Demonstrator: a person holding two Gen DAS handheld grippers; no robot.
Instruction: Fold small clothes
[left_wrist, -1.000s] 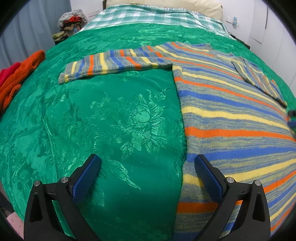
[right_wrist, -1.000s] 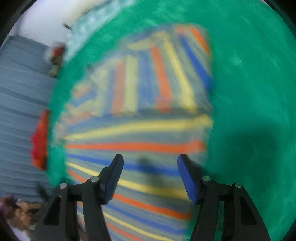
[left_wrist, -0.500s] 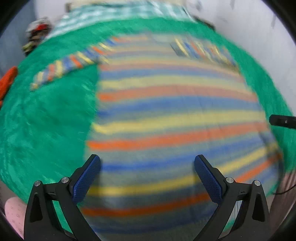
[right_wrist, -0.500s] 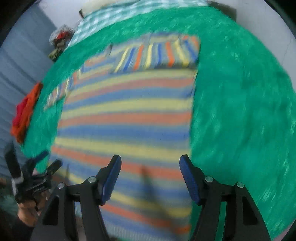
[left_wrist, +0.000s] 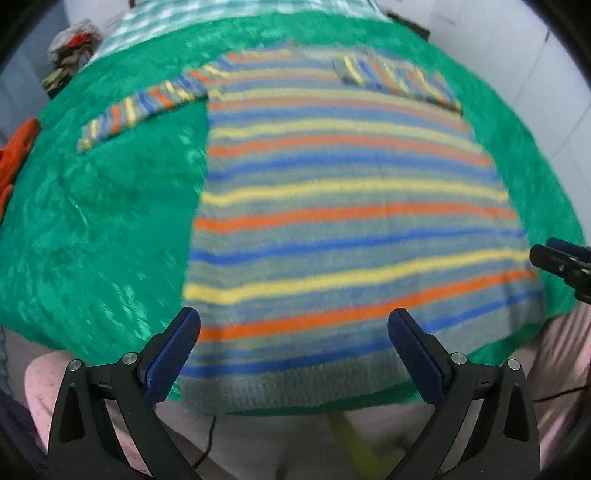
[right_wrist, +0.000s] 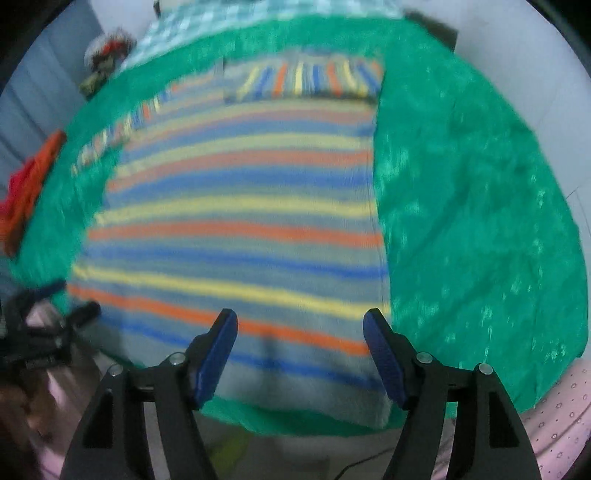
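A striped knit sweater (left_wrist: 347, 206) in grey, blue, yellow and orange lies flat on a green bedspread (left_wrist: 92, 229). Its left sleeve (left_wrist: 144, 107) stretches out to the left. Its right sleeve (left_wrist: 399, 81) is folded across the chest. The sweater also shows in the right wrist view (right_wrist: 236, 221), with the folded sleeve (right_wrist: 306, 79) at the top. My left gripper (left_wrist: 293, 332) is open and empty, over the hem near the bed's front edge. My right gripper (right_wrist: 299, 332) is open and empty, over the hem's right part.
Orange and red clothes (left_wrist: 16, 155) lie at the bed's left edge. A heap of things (left_wrist: 72, 42) sits at the far left. A checked cover (left_wrist: 229, 11) lies at the bed's head. The right gripper shows at the right edge (left_wrist: 561, 262).
Both grippers have pulled back toward the front edge of the bed and turned to face the sweater's hem. Both stayed open. The sweater has not moved.
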